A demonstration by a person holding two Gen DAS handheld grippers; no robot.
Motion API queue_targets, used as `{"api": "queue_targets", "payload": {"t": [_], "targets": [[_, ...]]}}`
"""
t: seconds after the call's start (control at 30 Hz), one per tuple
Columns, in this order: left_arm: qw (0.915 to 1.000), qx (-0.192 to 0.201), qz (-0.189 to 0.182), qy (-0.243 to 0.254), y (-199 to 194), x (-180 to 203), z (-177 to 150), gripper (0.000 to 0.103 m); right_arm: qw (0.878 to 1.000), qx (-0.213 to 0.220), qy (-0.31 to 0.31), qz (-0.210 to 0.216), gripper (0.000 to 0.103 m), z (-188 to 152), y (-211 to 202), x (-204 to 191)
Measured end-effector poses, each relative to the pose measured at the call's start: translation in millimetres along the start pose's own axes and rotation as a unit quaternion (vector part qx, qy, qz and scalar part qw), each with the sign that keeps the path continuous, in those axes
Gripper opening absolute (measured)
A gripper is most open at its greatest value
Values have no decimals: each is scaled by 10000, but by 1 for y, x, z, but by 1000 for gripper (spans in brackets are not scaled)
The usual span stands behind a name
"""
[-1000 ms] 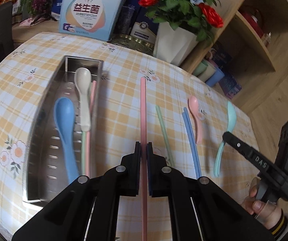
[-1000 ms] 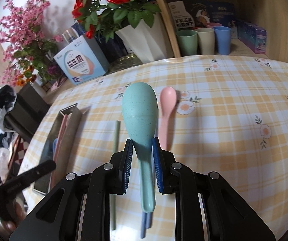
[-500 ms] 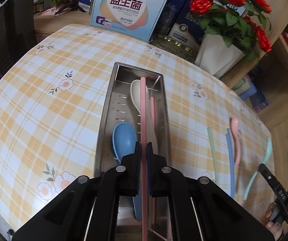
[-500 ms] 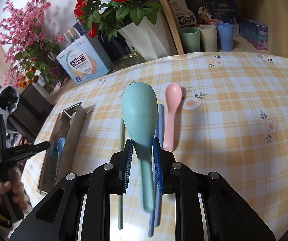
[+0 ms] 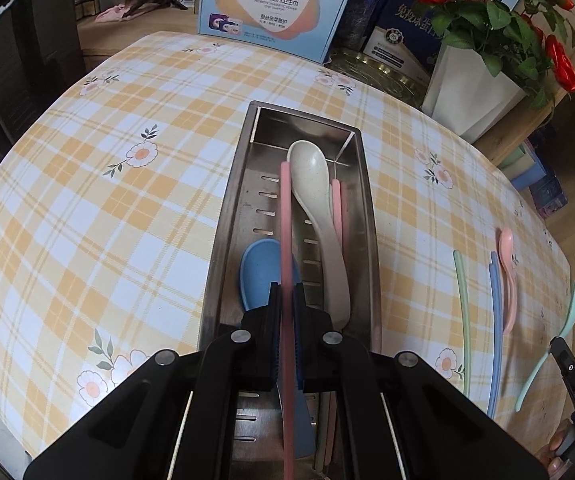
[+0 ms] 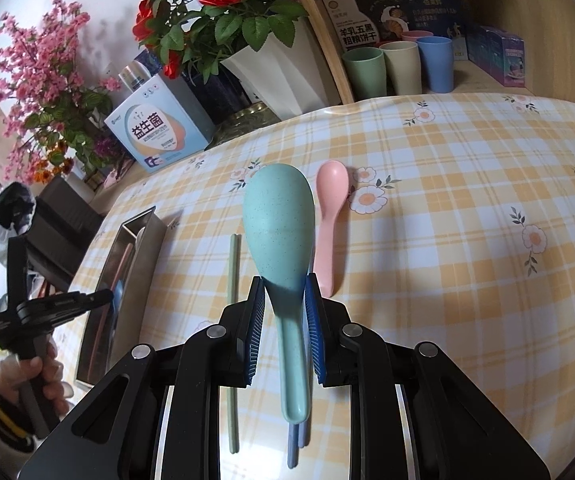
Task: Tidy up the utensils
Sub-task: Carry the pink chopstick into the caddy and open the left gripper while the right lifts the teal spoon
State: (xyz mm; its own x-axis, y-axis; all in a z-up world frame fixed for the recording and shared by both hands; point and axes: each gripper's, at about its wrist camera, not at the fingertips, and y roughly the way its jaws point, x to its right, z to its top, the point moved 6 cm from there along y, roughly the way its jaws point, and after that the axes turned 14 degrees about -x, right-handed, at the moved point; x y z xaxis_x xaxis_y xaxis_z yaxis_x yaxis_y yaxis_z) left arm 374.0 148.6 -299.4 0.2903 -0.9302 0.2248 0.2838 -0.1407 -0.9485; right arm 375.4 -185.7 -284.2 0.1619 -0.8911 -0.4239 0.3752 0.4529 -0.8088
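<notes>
A pink chopstick [image 5: 285,240] is clamped between the closed jaws of the left gripper [image 5: 286,312], lengthwise over the steel tray [image 5: 223,216], where a blue spoon [image 5: 261,268], a cream spoon [image 5: 315,200] and what appear to be more pink chopsticks [image 5: 339,208] are already laid. The placing step is judged to be in hand; a lowering and release are called for next. A teal spoon [image 6: 279,224] is gripped by the neck in the right gripper [image 6: 285,308], raised above the desk [image 6: 447,240], where a pink spoon [image 6: 329,216], a green chopstick [image 6: 233,320] and blue chopsticks [image 5: 495,320] remain to be collected.
</notes>
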Motion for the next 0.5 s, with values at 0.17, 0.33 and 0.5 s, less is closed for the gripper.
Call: {"api": "queue_targets", "payload": {"t": [0.17,0.33,0.5], "targets": [[9999,53,-71,114,-7,4,1,12,10000,-15,12,13,21,-3,-2,-2],[9991,83,-239,351,-21,9,-2,13,9999,-107,-1,49,21,-4,-1,-10],[9971,126,-372,649,-38,7,-10,25,9995,-271,-139,92,21,-7,6,-30]]}}
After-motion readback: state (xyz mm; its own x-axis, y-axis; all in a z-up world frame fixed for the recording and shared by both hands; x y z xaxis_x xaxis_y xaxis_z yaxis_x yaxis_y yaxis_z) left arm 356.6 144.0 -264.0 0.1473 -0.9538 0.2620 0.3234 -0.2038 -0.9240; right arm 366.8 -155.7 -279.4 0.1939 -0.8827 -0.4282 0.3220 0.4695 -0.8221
